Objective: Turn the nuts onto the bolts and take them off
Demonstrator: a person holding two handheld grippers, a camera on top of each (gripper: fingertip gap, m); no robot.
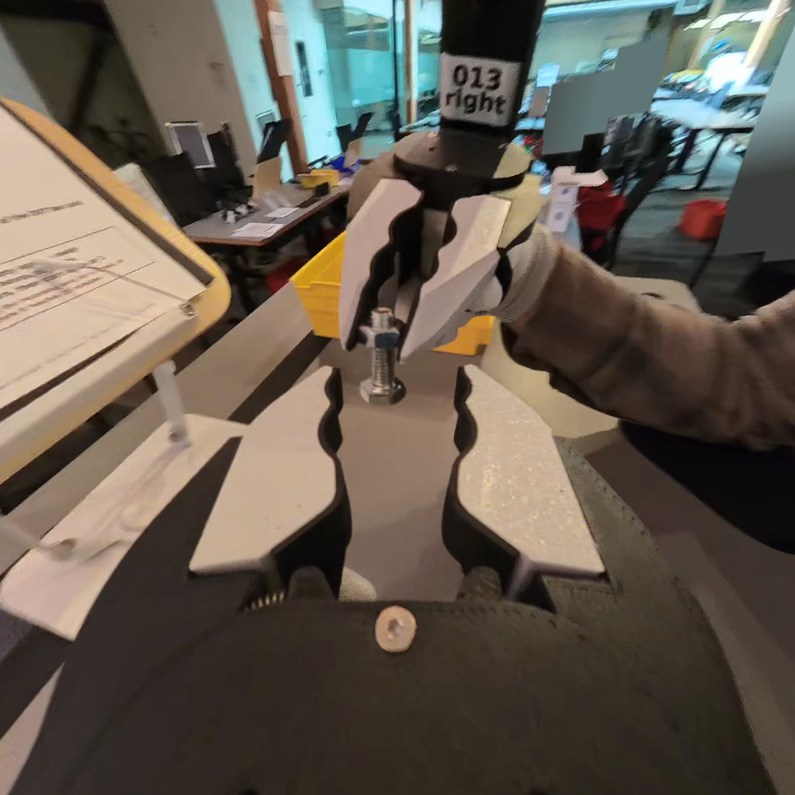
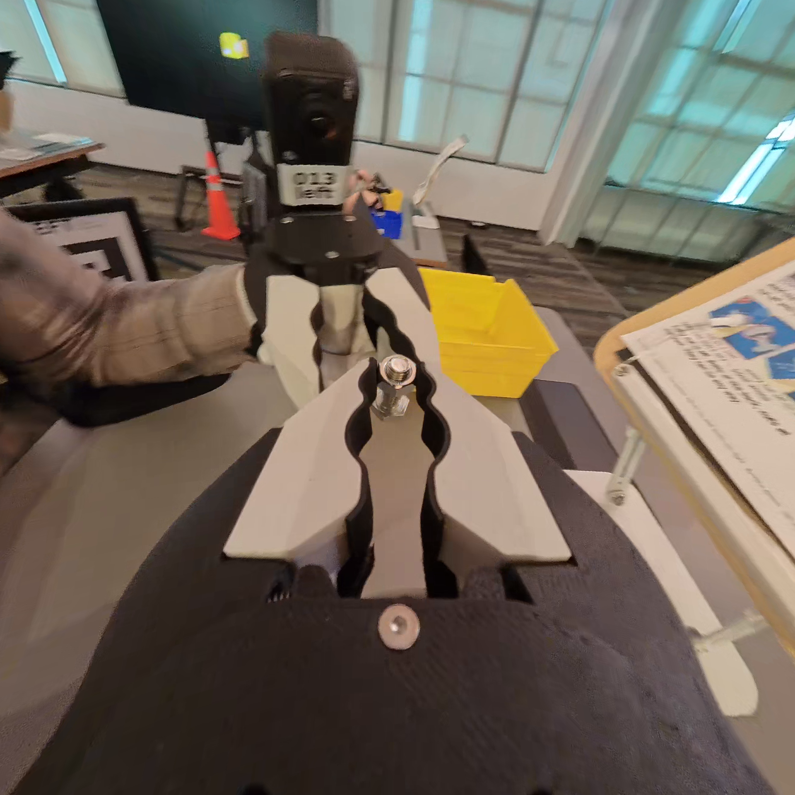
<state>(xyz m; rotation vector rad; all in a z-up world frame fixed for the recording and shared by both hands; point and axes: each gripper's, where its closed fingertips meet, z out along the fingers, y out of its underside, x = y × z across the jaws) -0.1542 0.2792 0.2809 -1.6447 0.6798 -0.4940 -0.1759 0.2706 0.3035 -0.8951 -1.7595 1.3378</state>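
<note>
My right tongs [image 2: 396, 378] pinch the shiny steel hex nut [image 1: 380, 336] high on the upright threaded steel bolt [image 1: 381, 365], which stands head-down on the grey table [image 1: 395, 494]; my left tongs [image 1: 398, 383] gape wide, empty, just short of its head [image 1: 382, 392]; unheld, the bolt may spin or topple as I twist; only the left wrist view shows the exposed thread below.

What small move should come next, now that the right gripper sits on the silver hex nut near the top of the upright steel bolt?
Probably close the open left gripper on the bolt's hex head to steady it. The right gripper is shut on the silver hex nut high on the upright steel bolt, whose head rests free on the grey table, so turning may spin the bolt.
</note>
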